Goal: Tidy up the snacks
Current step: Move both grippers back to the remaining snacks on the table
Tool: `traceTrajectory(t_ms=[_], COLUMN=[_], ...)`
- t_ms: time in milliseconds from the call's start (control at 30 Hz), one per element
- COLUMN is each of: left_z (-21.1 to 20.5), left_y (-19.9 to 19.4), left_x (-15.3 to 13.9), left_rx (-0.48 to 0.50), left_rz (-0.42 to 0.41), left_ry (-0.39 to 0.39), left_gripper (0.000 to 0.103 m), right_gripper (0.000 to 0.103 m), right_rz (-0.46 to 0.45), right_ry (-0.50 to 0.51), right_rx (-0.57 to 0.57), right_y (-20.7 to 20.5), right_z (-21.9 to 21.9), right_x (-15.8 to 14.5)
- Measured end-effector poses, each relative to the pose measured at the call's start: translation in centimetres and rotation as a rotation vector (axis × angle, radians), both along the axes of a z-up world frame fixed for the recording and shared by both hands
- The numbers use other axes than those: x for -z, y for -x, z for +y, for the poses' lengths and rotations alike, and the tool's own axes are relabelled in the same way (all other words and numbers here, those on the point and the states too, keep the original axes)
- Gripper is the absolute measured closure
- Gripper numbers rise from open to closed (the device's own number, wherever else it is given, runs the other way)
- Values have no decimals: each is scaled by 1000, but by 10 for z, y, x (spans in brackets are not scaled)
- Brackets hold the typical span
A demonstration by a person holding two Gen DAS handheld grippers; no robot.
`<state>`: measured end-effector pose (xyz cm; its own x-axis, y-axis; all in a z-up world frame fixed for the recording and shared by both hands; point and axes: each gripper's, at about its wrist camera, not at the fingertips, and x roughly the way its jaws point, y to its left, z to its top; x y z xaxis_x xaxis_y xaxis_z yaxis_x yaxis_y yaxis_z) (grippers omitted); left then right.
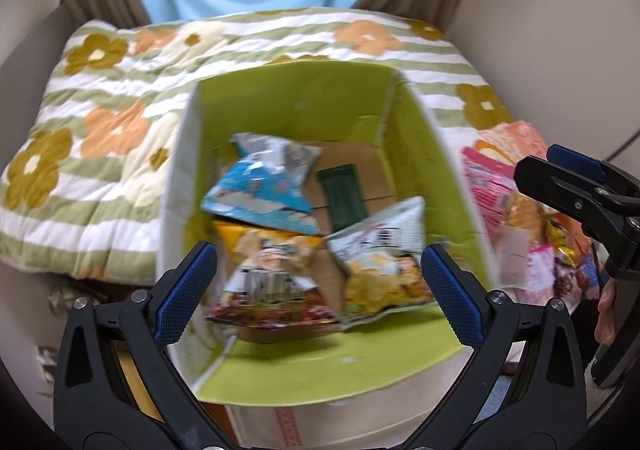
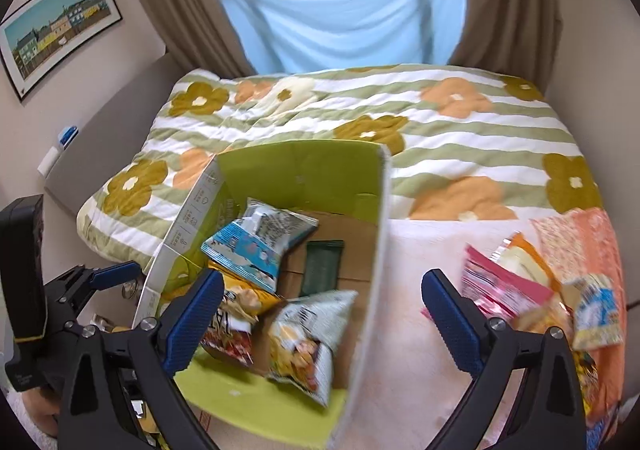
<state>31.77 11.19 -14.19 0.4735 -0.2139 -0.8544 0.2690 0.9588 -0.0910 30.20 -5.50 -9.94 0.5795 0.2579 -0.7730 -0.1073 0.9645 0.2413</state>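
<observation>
A cardboard box [image 1: 304, 98] with green inner walls stands open on the bed, also seen as the box [image 2: 304, 174] in the right wrist view. Inside lie several snack bags: a blue-white bag [image 1: 260, 190], a yellow-red bag [image 1: 272, 282], a chip bag [image 1: 384, 262] and a dark green bar [image 1: 344, 194]. My left gripper [image 1: 316, 290] hangs open above the box's near end, empty. My right gripper [image 2: 322, 314] is open over the box's right wall, nothing between its fingers. A pile of loose snack packets [image 2: 532, 290] lies right of the box.
A quilt with green stripes and flowers [image 2: 440, 130] covers the bed behind the box. Brown curtains and a light blue cloth [image 2: 352, 10] hang at the window. A framed picture [image 2: 56, 26] is on the left wall. A person's hand [image 1: 608, 310] holds the right gripper.
</observation>
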Motion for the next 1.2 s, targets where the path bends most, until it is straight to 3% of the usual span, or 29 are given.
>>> traceTrajectory(t_ms=[300,467,567,667,800,1033,1200], left_z=[-89,-148,-182,-207,-238,-274,-289], left_y=[27,42,49,54,61,53,40], left_x=[-15,-14,-8,3,28,86,125], left_rx=[131,168,180,188,204,270,309], left_rz=[-33,-5,11,56,107,208,269], left_ry=[3,19,-3,5,-22,-44,-69], left_gripper=[2,2,2,2,2,2,6], right_gripper=[4,4,4,4,4,4,4], right_rz=[-33,-26,-9,33,79,120,144], right_ry=[29,105,100,139,99,99,134], right_rx=[113,148,166,142,70,-64,-98], right_y=[61,97,115,129,142,144,141], right_z=[-86,-137,-162,-179,-195,-191,-186], right_x=[-16,-11,-1,18,46,102,130])
